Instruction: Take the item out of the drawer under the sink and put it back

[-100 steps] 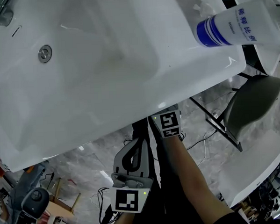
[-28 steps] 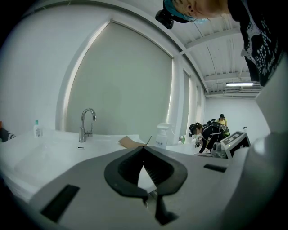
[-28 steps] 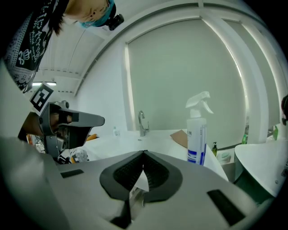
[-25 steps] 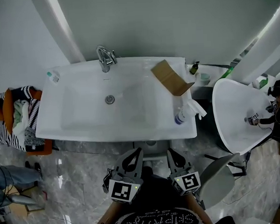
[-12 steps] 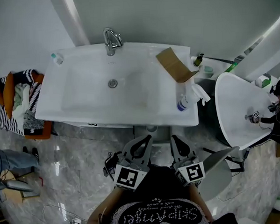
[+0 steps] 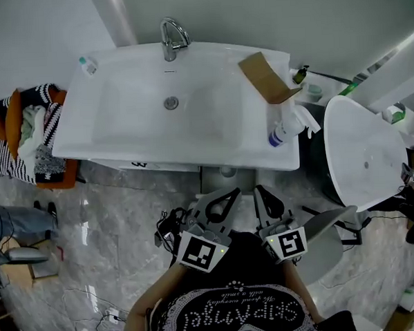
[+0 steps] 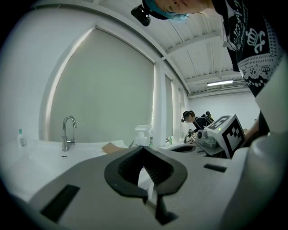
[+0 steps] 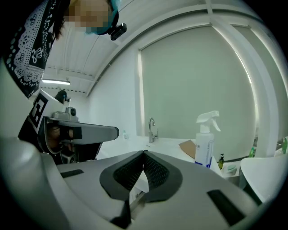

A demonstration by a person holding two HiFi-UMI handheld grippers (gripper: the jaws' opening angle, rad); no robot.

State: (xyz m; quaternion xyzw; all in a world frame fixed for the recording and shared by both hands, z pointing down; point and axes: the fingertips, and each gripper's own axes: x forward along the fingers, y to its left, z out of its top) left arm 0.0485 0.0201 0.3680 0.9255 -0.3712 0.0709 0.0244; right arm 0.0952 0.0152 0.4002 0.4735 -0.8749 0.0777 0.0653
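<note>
Low in the centre, the left tongs (image 6: 226, 198) and right tongs (image 6: 262, 196) were pressed together, empty. The item was out of sight beneath the sink (image 6: 123, 141), so its weight and best hold couldn't be judged.

Left gripper (image 6: 226, 195) and right gripper (image 6: 259, 192) side by side, jaws together.

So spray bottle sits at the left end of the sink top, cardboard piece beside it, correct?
Not quite. The spray bottle sits at the right end of the sink top, with the cardboard piece beside it. The head view shows this.
</note>
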